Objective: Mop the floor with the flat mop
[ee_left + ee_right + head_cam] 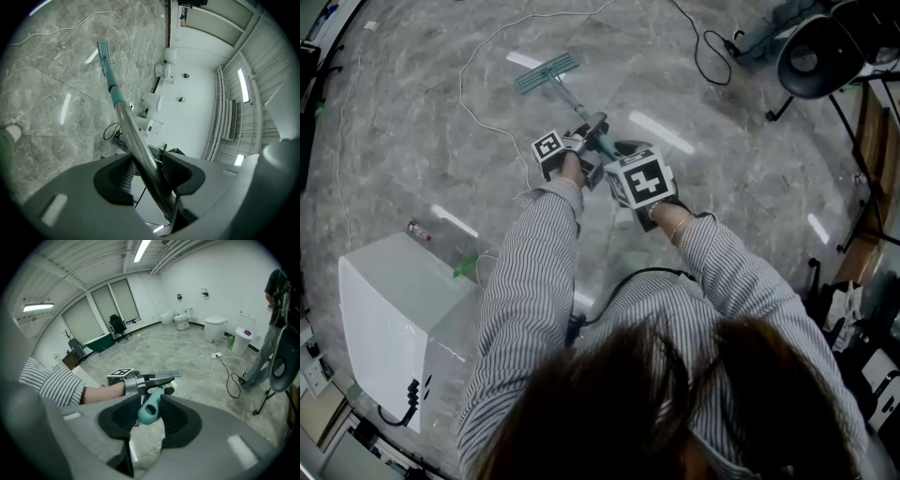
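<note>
The flat mop's teal head (547, 73) lies flat on the grey marble floor (412, 112), ahead of me. Its pole (573, 105) slants back toward both grippers. My left gripper (581, 142) is shut on the metal pole (140, 152); the teal head (103, 52) shows far down the floor in that view. My right gripper (623, 159) is shut on the teal handle end (151, 409), which pokes out between its jaws. The left gripper (140, 380) shows just beyond it in the right gripper view.
A white cable (473, 66) loops over the floor around the mop head. A white box-like unit (394, 323) stands at my left, a bottle (419, 231) beside it. A black cable (708, 52) and a black stand (816, 56) sit at the upper right. Toilets (215, 328) line the far wall.
</note>
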A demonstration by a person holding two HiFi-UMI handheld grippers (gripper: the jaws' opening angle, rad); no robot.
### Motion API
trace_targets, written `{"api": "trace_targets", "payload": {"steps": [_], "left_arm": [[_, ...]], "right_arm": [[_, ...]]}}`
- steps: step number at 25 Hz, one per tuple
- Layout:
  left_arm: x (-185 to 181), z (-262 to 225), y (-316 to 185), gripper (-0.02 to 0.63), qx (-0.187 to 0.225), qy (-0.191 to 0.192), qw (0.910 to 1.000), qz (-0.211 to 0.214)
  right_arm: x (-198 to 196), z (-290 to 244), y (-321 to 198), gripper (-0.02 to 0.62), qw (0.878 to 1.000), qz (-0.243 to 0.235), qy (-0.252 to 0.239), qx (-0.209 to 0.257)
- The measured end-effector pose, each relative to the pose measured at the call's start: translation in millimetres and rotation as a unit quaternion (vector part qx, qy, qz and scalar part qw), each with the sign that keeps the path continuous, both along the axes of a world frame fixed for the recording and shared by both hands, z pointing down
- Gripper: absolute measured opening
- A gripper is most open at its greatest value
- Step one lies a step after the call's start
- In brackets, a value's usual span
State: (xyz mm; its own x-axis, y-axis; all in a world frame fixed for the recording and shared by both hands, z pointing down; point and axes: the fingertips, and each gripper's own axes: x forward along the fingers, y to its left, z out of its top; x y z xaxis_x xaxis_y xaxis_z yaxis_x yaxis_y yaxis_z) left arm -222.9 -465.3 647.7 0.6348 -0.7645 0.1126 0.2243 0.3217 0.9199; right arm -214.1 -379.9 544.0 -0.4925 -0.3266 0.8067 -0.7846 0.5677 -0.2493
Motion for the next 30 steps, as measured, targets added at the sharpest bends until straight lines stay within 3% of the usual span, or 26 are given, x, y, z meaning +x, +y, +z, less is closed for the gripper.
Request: {"api": "trace_targets", "payload": {"steps": [6,12,25,30], "left_arm": [[24.7,-1.2,31.7,0.173,0.004,-0.011,0.9999,0.012],[71.9,-4.7,95.1,0.175,0.003,-0.021,0.9995,0.022],[229.4,23.9,313.3,0.164,0.008,-0.030,0.9993,0.020],[286.5,15.5,394.2,0.155,-0.006,-0.015,0.9997,0.019]], "right_arm": [[26.4,-3.7,30.4,0.129,1.000,0.003,-0.003,-0.001],[73.8,-7.3,92.1,0.127,1.000,0.002,-0.012,0.002],[238.8,19.4,313.1,0.123,1.000,0.010,-0.021,-0.003],[293.4,18.7,393.2,0.123,1.000,0.006,-0.016,-0.015]]}}
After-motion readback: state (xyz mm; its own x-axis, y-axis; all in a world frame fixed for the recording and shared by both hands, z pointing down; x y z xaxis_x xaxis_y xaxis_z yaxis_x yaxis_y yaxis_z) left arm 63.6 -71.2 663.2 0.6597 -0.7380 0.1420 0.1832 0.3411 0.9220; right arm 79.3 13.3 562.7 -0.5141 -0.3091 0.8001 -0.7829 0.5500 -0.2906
